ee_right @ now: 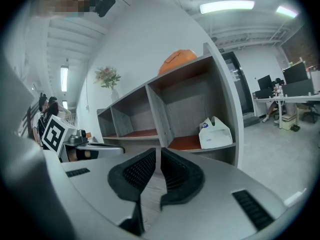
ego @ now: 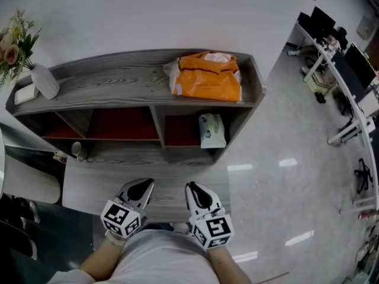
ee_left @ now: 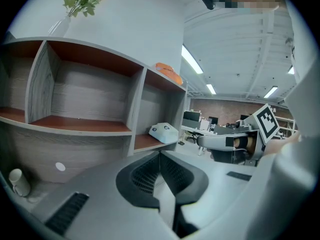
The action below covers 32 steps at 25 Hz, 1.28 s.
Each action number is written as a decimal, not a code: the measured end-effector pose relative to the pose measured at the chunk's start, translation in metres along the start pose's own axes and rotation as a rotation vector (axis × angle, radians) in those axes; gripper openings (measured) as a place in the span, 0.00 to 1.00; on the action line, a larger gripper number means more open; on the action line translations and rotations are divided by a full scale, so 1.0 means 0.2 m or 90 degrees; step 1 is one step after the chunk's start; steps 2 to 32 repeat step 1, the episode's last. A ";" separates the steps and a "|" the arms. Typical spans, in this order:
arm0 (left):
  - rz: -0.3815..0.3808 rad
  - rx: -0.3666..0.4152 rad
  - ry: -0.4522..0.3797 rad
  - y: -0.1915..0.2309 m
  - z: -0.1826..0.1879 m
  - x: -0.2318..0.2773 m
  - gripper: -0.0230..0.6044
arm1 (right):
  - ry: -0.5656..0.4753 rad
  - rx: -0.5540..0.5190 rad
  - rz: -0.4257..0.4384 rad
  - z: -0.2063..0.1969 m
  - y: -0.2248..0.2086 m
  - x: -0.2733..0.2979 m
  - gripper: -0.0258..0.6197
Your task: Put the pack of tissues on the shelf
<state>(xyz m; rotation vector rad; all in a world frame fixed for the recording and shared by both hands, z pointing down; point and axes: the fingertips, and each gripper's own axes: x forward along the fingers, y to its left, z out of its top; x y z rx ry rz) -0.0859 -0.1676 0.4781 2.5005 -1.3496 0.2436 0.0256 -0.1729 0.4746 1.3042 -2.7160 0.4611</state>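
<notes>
Standing against the white wall, the grey shelf point(ego: 118, 78) carries an orange bag point(ego: 207, 77) at the right end of its top board. The left gripper point(ego: 141, 188) and the right gripper point(ego: 198, 189) hang side by side over the shelf's low front step, each with jaws pressed together and nothing between them. The pack of tissues point(ego: 212, 131) lies in the right compartment, at its front edge. A white vase point(ego: 45, 80) stands at the top board's left end.

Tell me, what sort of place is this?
Most likely an open-plan office: desks with monitors along the right, strip lights on the ceiling, and a grey shelf for storage.
</notes>
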 end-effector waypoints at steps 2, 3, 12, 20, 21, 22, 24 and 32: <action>0.001 0.000 0.000 0.00 0.00 0.00 0.07 | 0.000 0.001 -0.001 0.00 -0.01 -0.01 0.11; 0.001 0.000 0.000 0.00 0.00 0.00 0.07 | 0.000 0.001 -0.001 0.00 -0.01 -0.01 0.11; 0.001 0.000 0.000 0.00 0.00 0.00 0.07 | 0.000 0.001 -0.001 0.00 -0.01 -0.01 0.11; 0.001 0.000 0.000 0.00 0.00 0.00 0.07 | 0.000 0.001 -0.001 0.00 -0.01 -0.01 0.11; 0.001 0.000 0.000 0.00 0.00 0.00 0.07 | 0.000 0.001 -0.001 0.00 -0.01 -0.01 0.11; 0.001 0.000 0.000 0.00 0.00 0.00 0.07 | 0.000 0.001 -0.001 0.00 -0.01 -0.01 0.11; 0.001 0.000 0.000 0.00 0.00 0.00 0.07 | 0.000 0.001 -0.001 0.00 -0.01 -0.01 0.11; 0.001 0.000 0.000 0.00 0.00 0.00 0.07 | 0.000 0.001 -0.001 0.00 -0.01 -0.01 0.11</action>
